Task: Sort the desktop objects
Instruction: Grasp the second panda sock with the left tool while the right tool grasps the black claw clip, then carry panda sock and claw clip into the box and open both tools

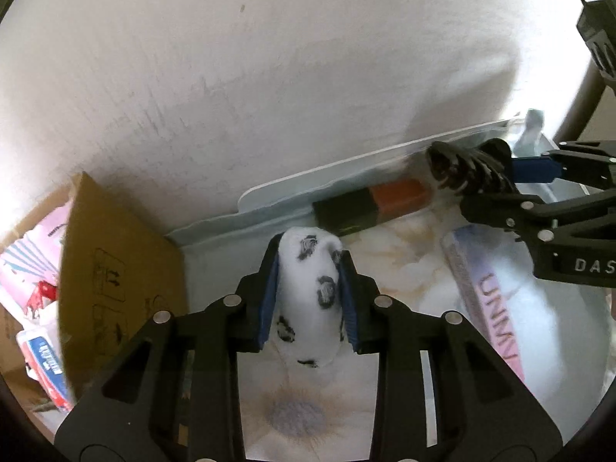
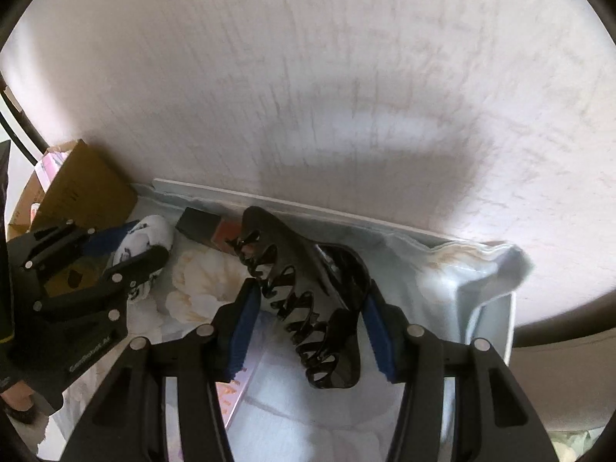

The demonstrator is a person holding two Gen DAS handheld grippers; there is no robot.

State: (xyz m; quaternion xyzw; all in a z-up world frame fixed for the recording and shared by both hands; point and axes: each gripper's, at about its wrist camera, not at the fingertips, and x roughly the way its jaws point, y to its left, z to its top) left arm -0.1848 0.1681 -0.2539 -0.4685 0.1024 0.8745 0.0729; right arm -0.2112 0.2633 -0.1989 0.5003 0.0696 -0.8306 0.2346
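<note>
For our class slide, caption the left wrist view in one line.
Left tongs clamp a white black-spotted rolled sock beside a brown cardboard box.

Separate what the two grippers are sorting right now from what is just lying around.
In hand:
- rolled spotted sock, clamped in the left gripper
- black claw hair clip, between the pads of the right gripper

Lying about:
- black-and-orange bar by the wall
- cardboard box
- pink booklet
- floral cloth

Left tongs (image 1: 308, 292) pinched on something, angled down; right tongs (image 2: 312, 327) likewise clamped, angled down.
</note>
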